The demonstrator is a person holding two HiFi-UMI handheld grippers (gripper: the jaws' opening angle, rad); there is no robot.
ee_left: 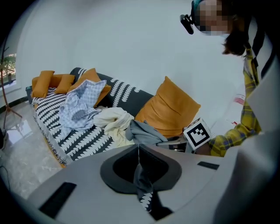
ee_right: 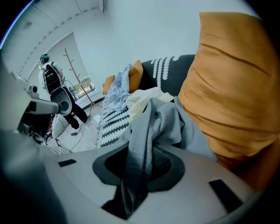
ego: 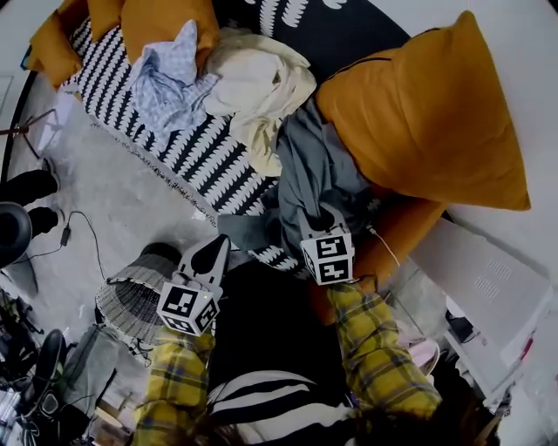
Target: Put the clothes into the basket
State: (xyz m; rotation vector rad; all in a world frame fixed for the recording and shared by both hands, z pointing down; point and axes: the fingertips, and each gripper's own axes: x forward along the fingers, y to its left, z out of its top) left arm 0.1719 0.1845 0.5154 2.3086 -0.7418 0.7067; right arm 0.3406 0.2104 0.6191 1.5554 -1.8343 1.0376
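Observation:
A grey garment [ego: 307, 172] lies crumpled on the sofa's black-and-white cover [ego: 205, 152], against a big orange cushion [ego: 427, 113]. My right gripper [ego: 319, 218] is shut on a thick fold of it, and the grey cloth [ee_right: 162, 124] bunches up between the jaws [ee_right: 140, 170]. My left gripper [ego: 214, 251] is shut on a thin lower edge of the same garment, seen as a narrow grey strip [ee_left: 141, 175] pinched in its jaws [ee_left: 140, 168]. The wicker basket [ego: 126, 300] stands on the floor at the lower left, beside the left gripper.
A cream garment [ego: 261, 87] and a blue checked garment [ego: 170, 74] lie further back on the sofa, with smaller orange cushions [ego: 161, 22] behind them. Cables [ego: 83, 231] trail over the pale floor. White boxes [ego: 488, 279] sit at the right. Someone's dark legs [ego: 26, 187] stand at the left edge.

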